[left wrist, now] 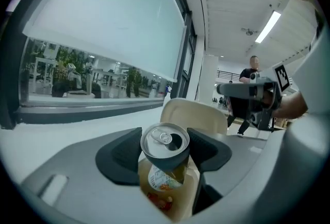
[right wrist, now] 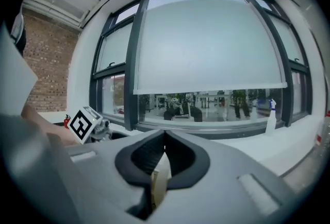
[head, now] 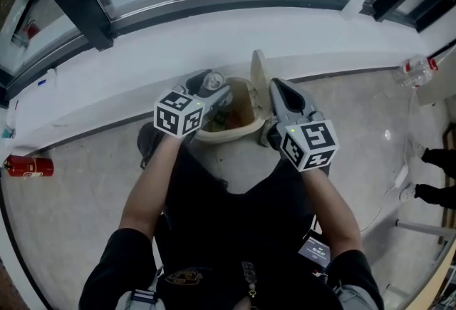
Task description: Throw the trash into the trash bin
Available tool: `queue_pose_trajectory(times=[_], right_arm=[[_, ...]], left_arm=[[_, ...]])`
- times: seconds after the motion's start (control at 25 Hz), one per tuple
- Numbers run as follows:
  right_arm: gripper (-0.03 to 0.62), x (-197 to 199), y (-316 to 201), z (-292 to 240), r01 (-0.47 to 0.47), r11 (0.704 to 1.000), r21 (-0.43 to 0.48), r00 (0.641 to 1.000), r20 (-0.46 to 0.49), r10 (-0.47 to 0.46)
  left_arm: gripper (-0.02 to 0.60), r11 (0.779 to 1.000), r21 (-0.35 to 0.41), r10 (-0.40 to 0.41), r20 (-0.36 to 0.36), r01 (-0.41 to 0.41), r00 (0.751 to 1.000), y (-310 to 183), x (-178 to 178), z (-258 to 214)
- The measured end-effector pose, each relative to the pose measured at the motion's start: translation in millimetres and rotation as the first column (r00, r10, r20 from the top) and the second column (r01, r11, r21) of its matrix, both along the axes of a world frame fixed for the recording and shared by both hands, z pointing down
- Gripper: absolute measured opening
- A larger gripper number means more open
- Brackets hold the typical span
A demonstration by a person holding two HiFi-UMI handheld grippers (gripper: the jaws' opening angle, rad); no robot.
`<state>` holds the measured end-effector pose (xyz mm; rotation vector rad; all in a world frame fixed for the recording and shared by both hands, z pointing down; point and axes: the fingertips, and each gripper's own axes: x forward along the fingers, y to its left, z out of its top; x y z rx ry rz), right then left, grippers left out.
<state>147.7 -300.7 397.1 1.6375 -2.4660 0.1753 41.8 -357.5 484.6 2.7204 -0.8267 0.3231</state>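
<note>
Head view: left tongs (head: 214,90), spread wide, clamp an opened can (head: 212,80) across its body, over the left rim of the bin (head: 235,133). It looks light, thin-walled, easily dented; a mid-body grip suits. Right tongs (head: 275,91), nearly closed, pinch the raised lid (head: 258,68).

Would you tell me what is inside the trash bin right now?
Mixed colourful trash lies in the bin; the can held in the left tongs covers part of it, and the bottom is hidden.

Shiny metal can (left wrist: 165,141); smooth cream plastic trash bin (head: 235,134); matt speckled grey floor (head: 78,202).
</note>
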Motion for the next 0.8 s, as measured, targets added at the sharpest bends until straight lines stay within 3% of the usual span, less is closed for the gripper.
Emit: queue_pose_trajectory(times=[0.36,0.8], right_arm=[[0.003,46,-16,8,-0.052,0.997,-0.049,0.996,0.072,0.056],[0.003,56,-11,60,-0.046,0.984,-0.171,0.995,0.082,0.061]], left_arm=[[0.276,0.994,-0.082,0.086,0.11,-0.077,0.99,2,40,62],[0.278,0.969,-0.185,0.213,0.287,-0.164,0.934,10,72,143]])
